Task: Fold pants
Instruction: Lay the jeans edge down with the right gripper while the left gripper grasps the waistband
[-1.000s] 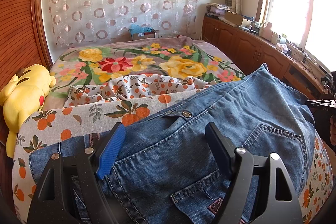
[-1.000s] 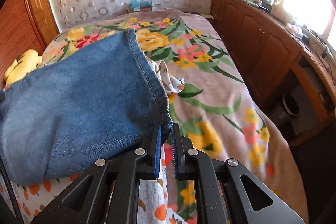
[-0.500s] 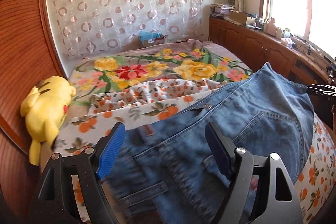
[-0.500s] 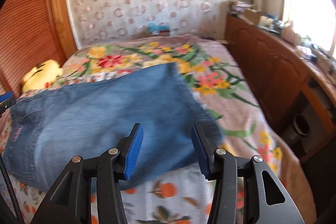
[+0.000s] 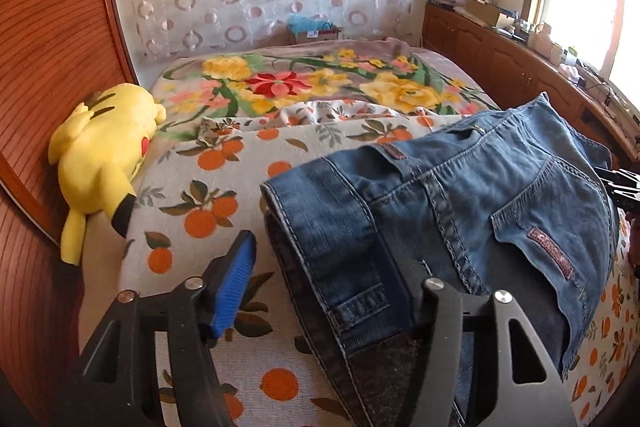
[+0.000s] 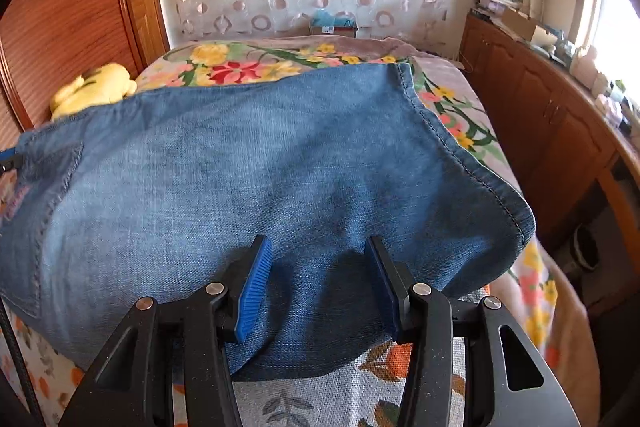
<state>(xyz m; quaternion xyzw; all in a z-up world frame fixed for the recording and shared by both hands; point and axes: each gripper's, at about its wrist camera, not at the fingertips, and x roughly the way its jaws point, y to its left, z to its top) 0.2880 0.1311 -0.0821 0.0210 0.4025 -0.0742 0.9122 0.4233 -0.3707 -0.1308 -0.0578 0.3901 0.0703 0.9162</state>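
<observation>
Blue jeans (image 5: 480, 211) lie folded on the bed, waistband end and back pocket toward the left wrist view, leg hem at the right in the right wrist view (image 6: 280, 163). My left gripper (image 5: 320, 283) is open, its jaws astride the waistband edge without gripping it. My right gripper (image 6: 316, 279) is open, its blue pads (image 6: 254, 287) on either side of the near denim edge, holding nothing.
The bed has an orange-print sheet (image 5: 208, 187) and a floral blanket (image 5: 304, 87). A yellow plush toy (image 5: 104, 155) lies at the left by the wooden headboard (image 5: 48, 67). Wooden cabinets (image 6: 552, 115) run along the right under the window.
My right gripper has let go of the leg hem and opened. Both grippers have pulled back, and the jeans now lie on the bed, with more sheet showing at the left.
</observation>
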